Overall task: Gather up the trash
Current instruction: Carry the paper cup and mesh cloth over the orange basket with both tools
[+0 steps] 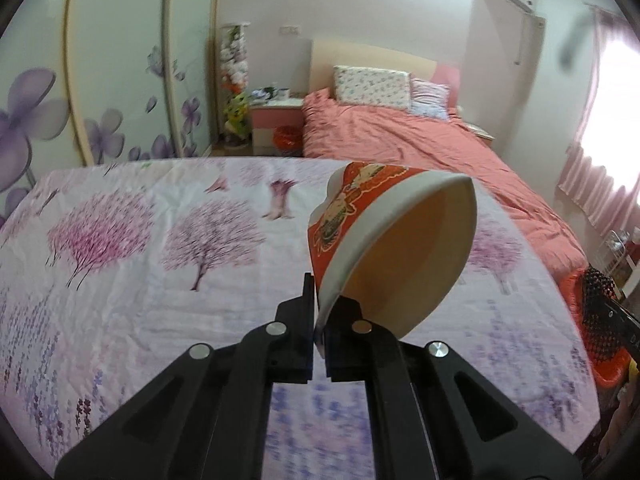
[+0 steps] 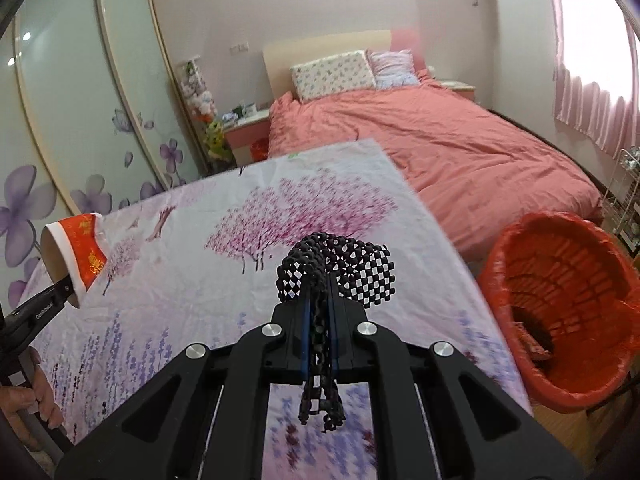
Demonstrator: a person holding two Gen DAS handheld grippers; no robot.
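Note:
My left gripper [image 1: 319,320] is shut on the rim of a red and white paper cup [image 1: 384,240], held tilted above the flowered tablecloth [image 1: 160,260]. The cup also shows at the far left of the right wrist view [image 2: 76,256], with the left gripper [image 2: 66,290] under it. My right gripper [image 2: 320,316] is shut on a black foam net sleeve [image 2: 340,272], held above the tablecloth [image 2: 240,260]. A red trash basket [image 2: 560,308] with a red liner stands off the table's right edge and holds some scraps. The basket [image 1: 600,320] also shows at the right edge of the left wrist view.
A bed with a salmon cover [image 2: 440,140] lies behind the table. A pink nightstand [image 1: 276,120] with a small red bin stands by it. A wardrobe with purple flowers [image 1: 100,80] is on the left. A wire rack [image 2: 624,200] stands by the curtain.

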